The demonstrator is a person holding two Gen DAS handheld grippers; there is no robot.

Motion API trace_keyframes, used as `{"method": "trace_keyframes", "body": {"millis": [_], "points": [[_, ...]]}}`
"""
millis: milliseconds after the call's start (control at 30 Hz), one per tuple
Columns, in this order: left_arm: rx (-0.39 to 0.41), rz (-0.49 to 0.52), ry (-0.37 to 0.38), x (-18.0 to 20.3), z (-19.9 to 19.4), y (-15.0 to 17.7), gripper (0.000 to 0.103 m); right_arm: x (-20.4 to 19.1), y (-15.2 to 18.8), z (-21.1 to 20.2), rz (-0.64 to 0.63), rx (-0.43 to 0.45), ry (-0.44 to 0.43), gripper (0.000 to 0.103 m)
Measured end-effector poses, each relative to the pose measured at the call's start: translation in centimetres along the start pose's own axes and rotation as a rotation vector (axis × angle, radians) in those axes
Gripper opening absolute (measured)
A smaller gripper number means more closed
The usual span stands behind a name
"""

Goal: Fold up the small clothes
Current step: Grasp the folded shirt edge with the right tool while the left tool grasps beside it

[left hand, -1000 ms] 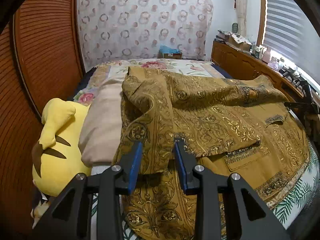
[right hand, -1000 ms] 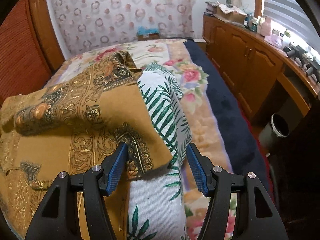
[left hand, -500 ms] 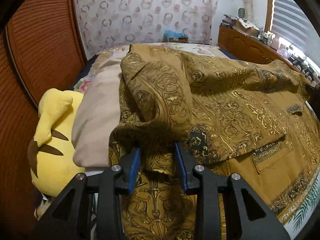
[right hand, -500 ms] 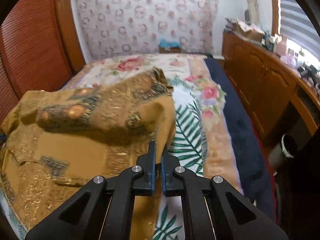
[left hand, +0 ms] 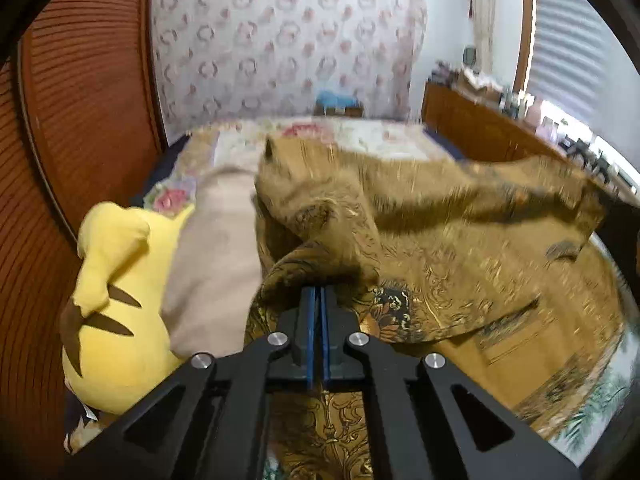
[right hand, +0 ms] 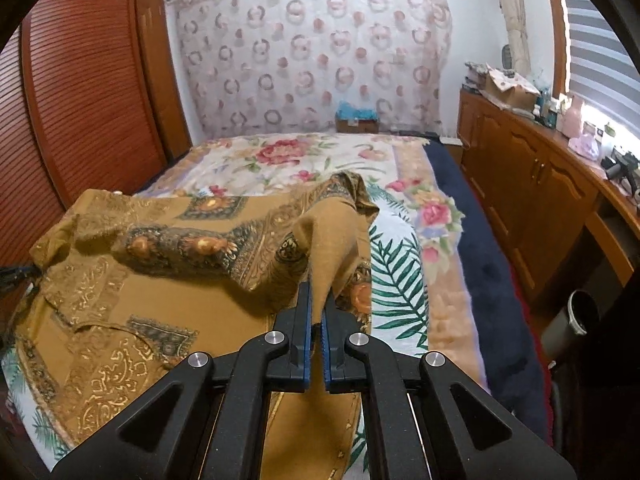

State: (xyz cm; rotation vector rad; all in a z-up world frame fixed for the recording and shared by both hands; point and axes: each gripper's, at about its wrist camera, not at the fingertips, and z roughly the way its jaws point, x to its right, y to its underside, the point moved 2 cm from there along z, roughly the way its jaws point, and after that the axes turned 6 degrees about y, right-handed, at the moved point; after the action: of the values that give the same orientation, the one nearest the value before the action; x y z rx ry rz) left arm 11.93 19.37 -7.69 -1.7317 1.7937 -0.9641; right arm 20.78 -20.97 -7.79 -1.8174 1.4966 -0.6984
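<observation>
- Garment [left hand: 460,248] of mustard-brown cloth with gold print, spread over the near part of the bed [right hand: 304,160], partly lifted and creased into folds; blurred in the left wrist view.
- Left gripper [left hand: 319,300]: blue pads pressed together, clamped on a bunched fold at the garment's left edge, beside the beige pillow [left hand: 216,264].
- Right gripper [right hand: 316,312]: pads nearly together, pinching a raised flap of plain mustard cloth at the garment's right edge, above the palm-leaf sheet [right hand: 396,280].
- Between the two held points, a sagging ridge of patterned fabric across the garment's width, its far edge drooping toward the floral bedspread [right hand: 280,152].
- Near left corner of the bed: yellow plush toy [left hand: 112,288] leaning against the pillow, just beside the garment's left edge, apart from the gripper.
- Far half of the bed bare of clothing, only floral bedspread up to the small box [right hand: 356,120] at the patterned curtain [right hand: 312,48].
- Right edge of the bed bordered by a dark blue blanket strip [right hand: 480,264]; beyond it a narrow aisle, then wooden cabinets [right hand: 532,176] and a bin [right hand: 576,316].
- Left edge of the bed close to the slatted wooden wardrobe doors [left hand: 88,112], little room there.
</observation>
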Motion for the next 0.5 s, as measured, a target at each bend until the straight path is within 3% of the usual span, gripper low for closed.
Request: {"method": "trace_keyframes", "body": {"millis": [300,500], "points": [[0.076,-0.035,0.056,-1.0,-4.7,-0.3,0.000,0.1,0.3,-4.8,0.016,0.025,-0.026,0.000],[0.043,-0.056,0.018,-1.9,-5.9,2.0,0.000,-0.2,3.8,-8.6,0.008,-0.060,-0.082,0.000]]}}
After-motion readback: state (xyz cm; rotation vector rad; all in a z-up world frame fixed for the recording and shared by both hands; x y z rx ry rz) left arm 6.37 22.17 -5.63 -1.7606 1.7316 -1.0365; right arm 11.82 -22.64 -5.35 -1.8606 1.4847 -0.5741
